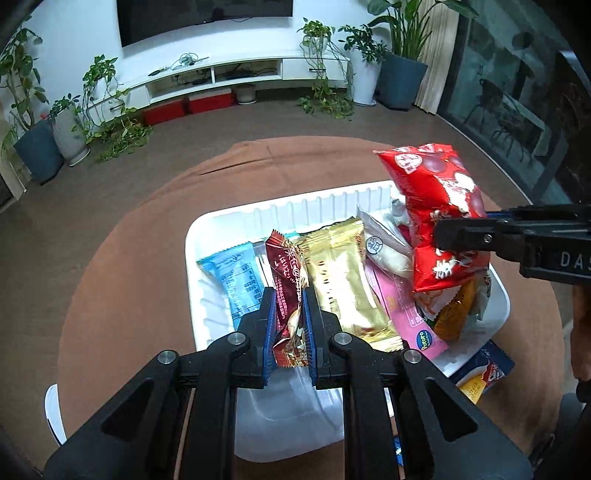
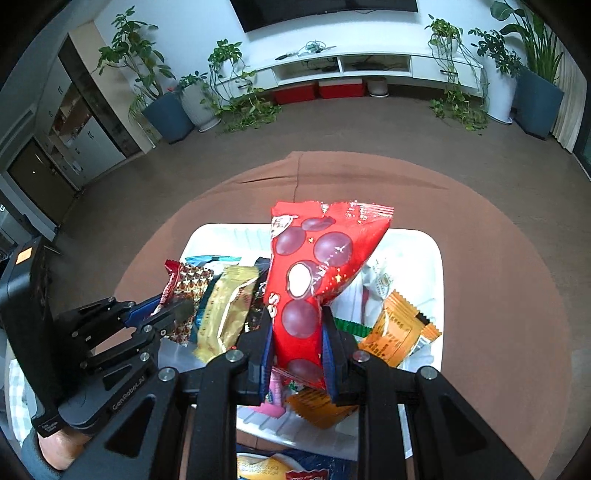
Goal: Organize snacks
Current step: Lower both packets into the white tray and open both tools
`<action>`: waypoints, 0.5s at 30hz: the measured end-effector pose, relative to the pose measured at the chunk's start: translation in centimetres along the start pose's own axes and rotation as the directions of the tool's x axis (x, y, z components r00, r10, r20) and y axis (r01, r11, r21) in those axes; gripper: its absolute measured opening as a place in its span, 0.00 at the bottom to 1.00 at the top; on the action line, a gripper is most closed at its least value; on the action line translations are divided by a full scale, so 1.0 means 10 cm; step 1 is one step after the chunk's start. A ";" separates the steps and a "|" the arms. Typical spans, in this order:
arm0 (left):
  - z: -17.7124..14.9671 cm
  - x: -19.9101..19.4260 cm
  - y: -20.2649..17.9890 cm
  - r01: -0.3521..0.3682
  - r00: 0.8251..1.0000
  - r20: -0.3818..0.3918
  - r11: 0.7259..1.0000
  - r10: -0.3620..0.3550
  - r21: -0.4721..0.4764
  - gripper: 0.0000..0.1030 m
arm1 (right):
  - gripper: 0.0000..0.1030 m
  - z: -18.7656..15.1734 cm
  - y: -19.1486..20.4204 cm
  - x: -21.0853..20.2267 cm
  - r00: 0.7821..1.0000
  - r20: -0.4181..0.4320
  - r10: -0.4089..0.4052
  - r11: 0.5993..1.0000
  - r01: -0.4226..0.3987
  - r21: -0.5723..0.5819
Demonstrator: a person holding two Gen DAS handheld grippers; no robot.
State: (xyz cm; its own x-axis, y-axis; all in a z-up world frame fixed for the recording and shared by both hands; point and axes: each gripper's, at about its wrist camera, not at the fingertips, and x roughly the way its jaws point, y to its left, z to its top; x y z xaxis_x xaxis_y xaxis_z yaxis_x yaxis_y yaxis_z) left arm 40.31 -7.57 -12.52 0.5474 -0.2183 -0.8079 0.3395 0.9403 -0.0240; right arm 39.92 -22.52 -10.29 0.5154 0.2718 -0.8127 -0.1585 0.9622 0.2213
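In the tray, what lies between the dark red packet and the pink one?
A gold packet lies between the dark red packet and the pink packet, in the left wrist view.

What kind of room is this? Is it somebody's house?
Most likely a home's living room. A big dark TV hangs above a long white cabinet, and potted plants stand along the wall. Up close, a round table with a brown cloth holds a white tray of snacks.

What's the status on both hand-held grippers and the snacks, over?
Left hand-held gripper shut on dark red snack pack. Right hand-held gripper shut on red candy bag. Both over white tray. Nothing blocking.
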 end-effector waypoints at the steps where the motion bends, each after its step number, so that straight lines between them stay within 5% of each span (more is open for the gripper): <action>1: -0.01 0.04 -0.02 0.005 1.000 -0.004 1.000 -0.005 0.005 0.14 | 0.24 0.00 -0.01 0.02 1.000 -0.005 -0.003 1.000 0.003 -0.002; 15: -0.07 0.27 0.02 0.018 0.999 -0.032 1.000 -0.018 -0.001 0.15 | 0.26 0.04 0.02 0.20 0.995 -0.051 -0.081 0.995 0.078 -0.056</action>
State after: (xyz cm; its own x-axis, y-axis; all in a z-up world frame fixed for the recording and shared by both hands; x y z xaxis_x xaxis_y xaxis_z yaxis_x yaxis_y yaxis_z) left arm 41.31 -7.77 -15.11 0.5161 -0.2265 -0.8260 0.3488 0.9364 -0.0388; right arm 41.24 -21.80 -11.65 0.4832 0.1922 -0.8541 -0.1650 0.9781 0.1268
